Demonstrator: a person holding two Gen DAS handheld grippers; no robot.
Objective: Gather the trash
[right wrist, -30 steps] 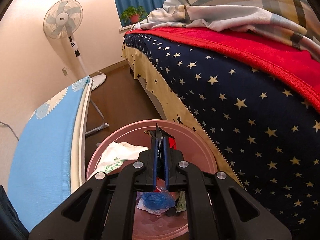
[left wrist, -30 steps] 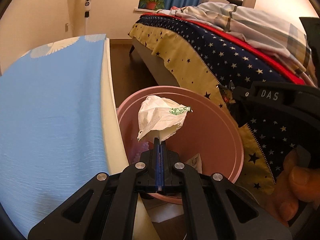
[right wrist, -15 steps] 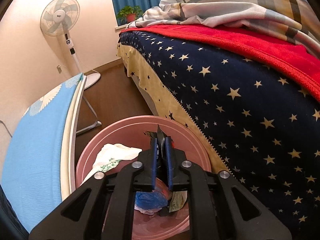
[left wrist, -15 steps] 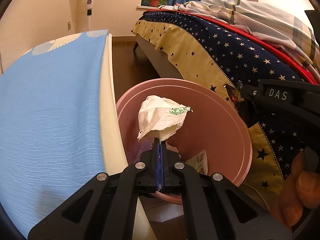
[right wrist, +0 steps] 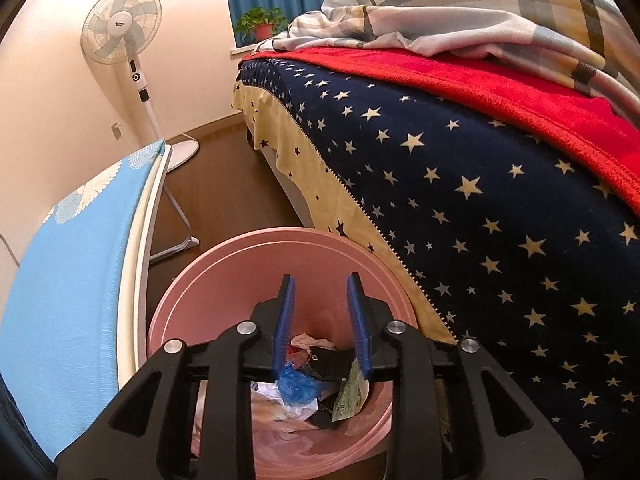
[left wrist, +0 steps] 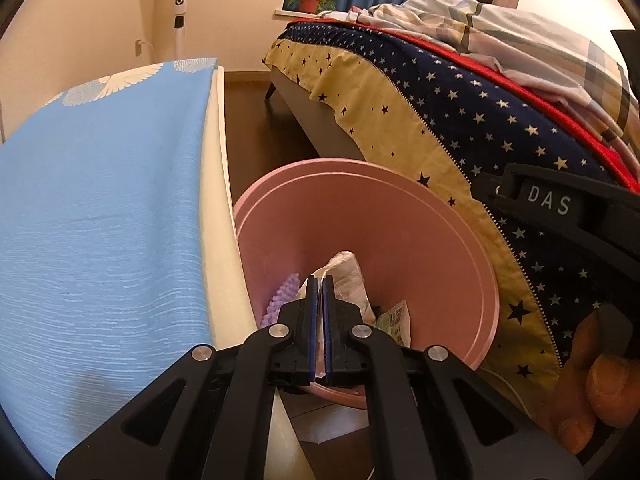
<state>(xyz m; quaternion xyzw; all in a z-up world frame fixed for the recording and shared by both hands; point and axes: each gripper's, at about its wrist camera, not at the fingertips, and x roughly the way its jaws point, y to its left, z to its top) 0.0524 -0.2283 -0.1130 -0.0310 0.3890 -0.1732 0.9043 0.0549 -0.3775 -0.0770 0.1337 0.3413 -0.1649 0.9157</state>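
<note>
Left gripper (left wrist: 319,280), seen from its own wrist camera, is reaching down into the pink bin (left wrist: 452,216), its jaws nearly together and pinching a thin edge of the white bag (left wrist: 348,276); half a second ago that bag was standing up as a crumpled bundle above the fingertips, and now it is sagging low inside the bin, mostly behind and just right of the fingers. Purple trash (left wrist: 282,296) is showing just left of the fingers and a printed wrapper (left wrist: 396,320) just right of them. At the right edge the person's right hand (left wrist: 596,376) is wrapping around the black body of the other tool. Beside the bin, the blue-covered board (left wrist: 100,208) is lying to the left and the bed (left wrist: 460,120) is rising to the right. From the right wrist camera, the right gripper (right wrist: 321,292) is hovering over the same bin (right wrist: 192,288) with its jaws now spread wide and holding nothing, whereas earlier they were clamped on a dark scrap; a dark piece (right wrist: 332,364) is now lying in the bin among a blue bag (right wrist: 298,384), white paper (right wrist: 268,392) and a green wrapper (right wrist: 352,392). A fan (right wrist: 122,32) is standing by the far wall, past the board (right wrist: 72,272).
</note>
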